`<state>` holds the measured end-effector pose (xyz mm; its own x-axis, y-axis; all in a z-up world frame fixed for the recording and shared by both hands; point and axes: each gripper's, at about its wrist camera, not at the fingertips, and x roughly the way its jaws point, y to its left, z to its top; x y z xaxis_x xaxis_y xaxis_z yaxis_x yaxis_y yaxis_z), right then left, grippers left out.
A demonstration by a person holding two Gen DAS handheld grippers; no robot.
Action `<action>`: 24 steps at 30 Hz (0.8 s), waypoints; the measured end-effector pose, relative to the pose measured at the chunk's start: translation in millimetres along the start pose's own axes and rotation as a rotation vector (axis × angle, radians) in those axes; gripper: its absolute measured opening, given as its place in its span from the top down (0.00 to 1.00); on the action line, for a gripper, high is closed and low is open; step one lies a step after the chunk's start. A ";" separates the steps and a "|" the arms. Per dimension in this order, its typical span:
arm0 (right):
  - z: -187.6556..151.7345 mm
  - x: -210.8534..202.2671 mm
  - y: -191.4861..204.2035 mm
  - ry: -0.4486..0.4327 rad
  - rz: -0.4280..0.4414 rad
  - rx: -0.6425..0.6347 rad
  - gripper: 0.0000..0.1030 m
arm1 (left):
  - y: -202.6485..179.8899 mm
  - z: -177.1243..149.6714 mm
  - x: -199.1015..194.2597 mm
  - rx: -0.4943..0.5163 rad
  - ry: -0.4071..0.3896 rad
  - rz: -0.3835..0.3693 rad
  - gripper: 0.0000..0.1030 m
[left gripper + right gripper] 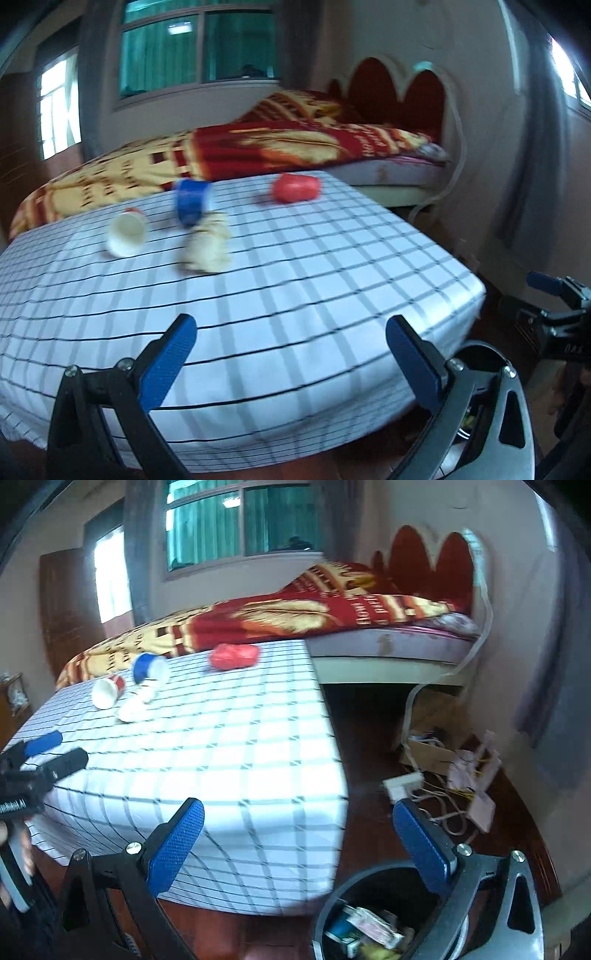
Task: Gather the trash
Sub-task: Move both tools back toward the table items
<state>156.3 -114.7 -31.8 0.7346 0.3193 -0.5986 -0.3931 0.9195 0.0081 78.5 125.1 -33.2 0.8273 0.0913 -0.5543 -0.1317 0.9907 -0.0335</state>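
Note:
On a table under a white checked cloth (295, 295) (229, 760) lies the trash. There is a tipped white paper cup (125, 234) (107, 692), a tipped blue-and-white tub (192, 201) (149, 668), crumpled pale paper (207, 243) (136, 703) and a red wrapper (295, 186) (234, 655). My left gripper (291, 354) (59, 753) is open and empty over the table's near edge. My right gripper (299, 842) is also open and empty, at the table's near right corner above a black bin (369, 919) (480, 349) holding packets.
A bed with a red-and-yellow blanket (277, 144) (295, 613) stands right behind the table. On the wooden floor to the right lie a cardboard box, cables and a power strip (443, 775). A hand (14, 849) holds the left tool.

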 end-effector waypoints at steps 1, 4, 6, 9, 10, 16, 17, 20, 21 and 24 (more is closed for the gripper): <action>6.6 2.9 9.7 -0.003 0.004 -0.005 0.00 | 6.3 0.1 -0.1 -0.008 -0.001 0.010 0.01; 28.9 13.8 45.4 -0.023 0.063 -0.027 0.00 | 32.5 -0.1 -2.9 -0.037 -0.003 0.055 0.01; 41.5 20.8 64.8 -0.035 0.094 -0.043 0.00 | 54.2 0.7 -4.0 -0.062 -0.005 0.095 0.01; 60.4 37.9 105.2 -0.034 0.140 -0.063 0.00 | 81.4 3.3 -2.8 -0.098 -0.005 0.149 0.02; 64.3 43.5 117.2 -0.033 0.151 -0.069 0.00 | 92.0 3.5 -2.4 -0.114 -0.004 0.166 0.03; 87.2 95.5 176.2 0.012 0.204 -0.073 0.04 | 139.0 8.7 9.8 -0.171 0.009 0.237 0.03; 90.0 103.8 183.7 0.020 0.209 -0.068 0.06 | 144.7 11.0 15.0 -0.173 0.017 0.246 0.03; 97.9 129.0 206.1 0.055 0.220 -0.070 0.08 | 154.6 14.7 25.5 -0.182 0.034 0.258 0.03; 100.5 137.1 212.7 0.069 0.225 -0.072 0.08 | 158.7 15.7 29.6 -0.188 0.038 0.257 0.03; 108.4 159.3 229.0 0.116 0.234 -0.089 0.13 | 166.4 18.5 39.4 -0.198 0.048 0.258 0.03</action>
<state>243.3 171.6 -38.5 0.5522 0.4876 -0.6763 -0.5952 0.7986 0.0898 99.3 295.4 -45.2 0.7267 0.3273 -0.6039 -0.4411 0.8963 -0.0451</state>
